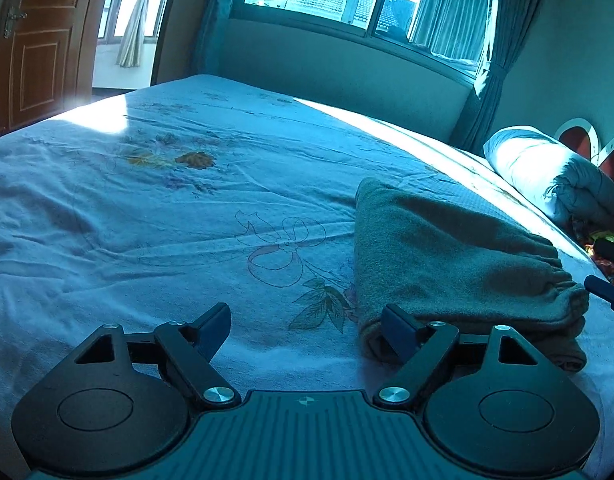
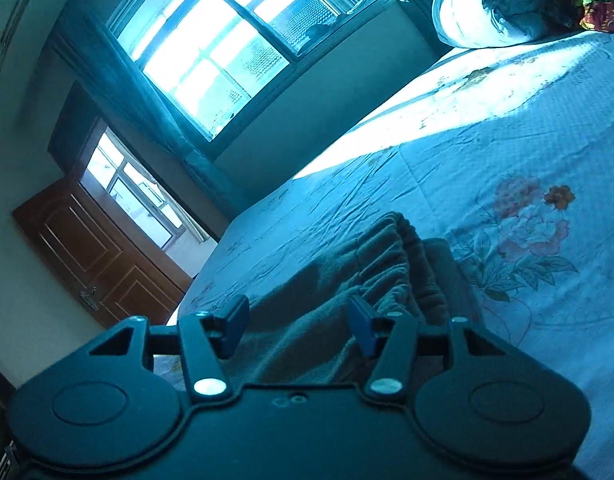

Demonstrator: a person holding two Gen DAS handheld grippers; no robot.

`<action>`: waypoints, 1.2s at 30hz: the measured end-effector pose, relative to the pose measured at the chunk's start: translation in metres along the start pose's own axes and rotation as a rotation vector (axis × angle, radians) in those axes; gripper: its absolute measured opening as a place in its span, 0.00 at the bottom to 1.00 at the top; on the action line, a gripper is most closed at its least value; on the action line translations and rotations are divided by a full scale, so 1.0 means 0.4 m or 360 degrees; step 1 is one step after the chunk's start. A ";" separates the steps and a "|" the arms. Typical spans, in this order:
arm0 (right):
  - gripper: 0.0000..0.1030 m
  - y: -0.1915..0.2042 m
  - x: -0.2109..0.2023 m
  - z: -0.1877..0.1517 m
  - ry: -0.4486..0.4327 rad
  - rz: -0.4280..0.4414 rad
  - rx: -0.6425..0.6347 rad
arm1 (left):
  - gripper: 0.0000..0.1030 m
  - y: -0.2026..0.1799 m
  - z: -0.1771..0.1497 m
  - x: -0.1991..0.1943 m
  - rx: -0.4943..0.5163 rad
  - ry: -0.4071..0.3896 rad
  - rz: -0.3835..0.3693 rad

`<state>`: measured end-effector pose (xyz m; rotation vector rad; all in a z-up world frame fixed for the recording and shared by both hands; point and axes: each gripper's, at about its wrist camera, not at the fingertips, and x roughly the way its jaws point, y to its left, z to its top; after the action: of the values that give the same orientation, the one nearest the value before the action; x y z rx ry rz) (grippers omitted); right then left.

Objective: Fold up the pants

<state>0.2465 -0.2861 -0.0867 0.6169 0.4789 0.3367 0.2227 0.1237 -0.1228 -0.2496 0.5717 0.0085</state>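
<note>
The pants lie folded into a thick bundle on the bed, toward its right side in the left wrist view, with the gathered waistband at the right end. The left gripper hovers low over the flowered sheet with its jaws wide apart and nothing between them; its right finger sits just in front of the near left corner of the bundle, and whether it touches the cloth is unclear. The tip of the right gripper shows just beside the waistband. In the right wrist view, the right gripper is tilted, jaws partly open; the pants lie right in front of them, not pinched. A rolled quilt lies at the bed's far right.
</note>
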 end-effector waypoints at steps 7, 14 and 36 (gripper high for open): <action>0.48 -0.013 0.003 -0.029 0.0169 -0.0212 -0.0181 | 0.80 0.018 -0.009 0.002 -0.0004 0.0028 0.0023; 0.74 -0.102 -0.077 0.062 0.0007 -0.0180 0.0029 | 1.00 -0.014 0.067 0.027 0.0055 -0.0065 -0.0049; 0.79 -0.258 0.134 0.073 0.0491 0.0050 0.0493 | 0.96 0.013 0.121 0.381 -0.0472 0.0480 -0.0659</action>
<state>0.3230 -0.3557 -0.1474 0.8793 0.8276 0.3930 0.3764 0.1310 -0.1664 -0.6624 0.8101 -0.3522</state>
